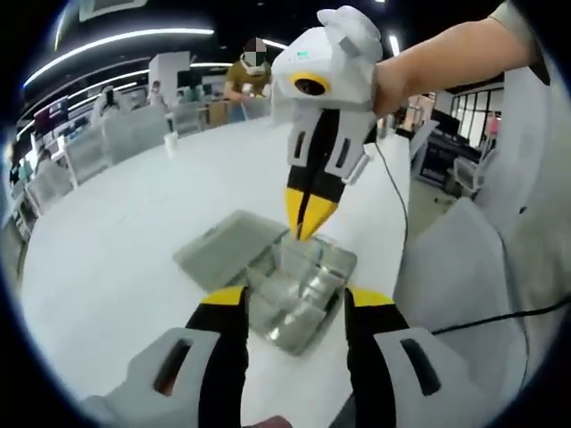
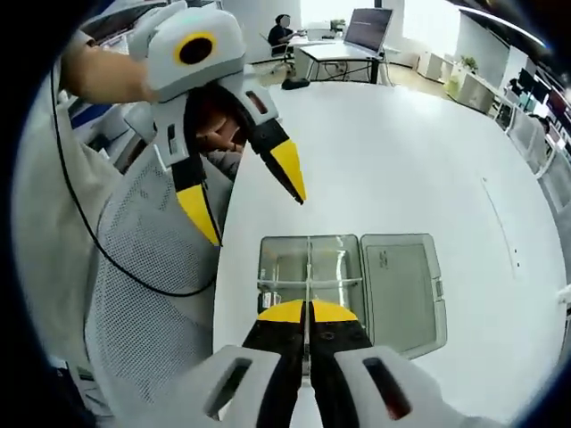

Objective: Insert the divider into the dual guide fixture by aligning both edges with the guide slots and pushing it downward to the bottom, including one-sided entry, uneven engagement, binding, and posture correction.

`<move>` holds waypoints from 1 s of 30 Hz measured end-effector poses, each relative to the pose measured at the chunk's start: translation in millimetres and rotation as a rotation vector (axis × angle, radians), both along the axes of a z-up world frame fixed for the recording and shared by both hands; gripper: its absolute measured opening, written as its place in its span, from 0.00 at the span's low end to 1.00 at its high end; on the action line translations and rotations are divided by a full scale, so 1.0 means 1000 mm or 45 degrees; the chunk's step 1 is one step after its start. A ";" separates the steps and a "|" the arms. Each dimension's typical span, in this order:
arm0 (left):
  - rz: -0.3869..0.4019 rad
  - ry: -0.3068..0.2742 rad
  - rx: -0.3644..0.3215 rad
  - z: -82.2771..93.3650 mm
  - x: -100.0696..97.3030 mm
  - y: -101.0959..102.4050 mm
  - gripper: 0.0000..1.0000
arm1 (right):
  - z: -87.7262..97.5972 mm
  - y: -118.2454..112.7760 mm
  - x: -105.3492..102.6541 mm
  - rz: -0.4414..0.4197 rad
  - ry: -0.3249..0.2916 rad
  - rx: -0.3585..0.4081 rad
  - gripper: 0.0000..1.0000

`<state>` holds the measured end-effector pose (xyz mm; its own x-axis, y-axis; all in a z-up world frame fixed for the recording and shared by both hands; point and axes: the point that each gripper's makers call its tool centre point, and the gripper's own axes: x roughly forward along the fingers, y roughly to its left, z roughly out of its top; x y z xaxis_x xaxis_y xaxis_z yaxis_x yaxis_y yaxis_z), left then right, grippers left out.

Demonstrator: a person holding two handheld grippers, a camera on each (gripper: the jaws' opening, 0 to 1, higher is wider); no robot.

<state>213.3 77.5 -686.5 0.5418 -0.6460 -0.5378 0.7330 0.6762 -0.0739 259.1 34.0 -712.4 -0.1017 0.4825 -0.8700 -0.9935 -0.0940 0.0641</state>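
The guide fixture [image 1: 290,312] [image 2: 281,267] is a clear box lying on the white table, its grey lid [image 1: 223,242] [image 2: 397,283] folded open beside it. A thin clear divider [image 1: 308,259] [image 2: 309,267] stands upright in the box. In the right gripper view it runs edge-on down the box's middle. My right gripper [image 2: 308,312] [image 1: 308,218] is shut on the divider's top edge, directly above the box. My left gripper [image 1: 297,301] [image 2: 245,192] is open, with nothing between its jaws. It hovers at the box's near side, apart from it.
The white table [image 1: 134,232] [image 2: 393,152] stretches wide around the box. A white cup [image 1: 169,143] stands far back. A black cable [image 2: 89,223] and a person's grey sleeve [image 1: 526,178] hang off the table's edge. Desks, chairs and people sit in the background.
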 end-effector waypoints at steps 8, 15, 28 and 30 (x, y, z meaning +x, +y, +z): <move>0.029 0.018 -0.018 -0.004 -0.007 0.001 0.42 | -0.008 0.000 -0.001 0.014 0.009 0.002 0.00; 0.038 0.028 -0.020 -0.007 -0.009 0.002 0.42 | -0.012 0.001 -0.002 0.040 0.010 -0.006 0.00; 0.045 0.027 -0.024 -0.007 -0.009 0.003 0.42 | -0.019 -0.001 -0.001 0.063 0.002 -0.035 0.00; 0.047 0.028 -0.026 -0.007 -0.008 0.003 0.42 | -0.020 0.000 -0.001 0.058 0.008 -0.035 0.00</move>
<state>204.9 80.9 -693.2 0.5537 -0.6368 -0.5366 0.7056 0.7009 -0.1038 258.6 33.7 -732.1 -0.1285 0.4533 -0.8820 -0.9878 -0.1376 0.0732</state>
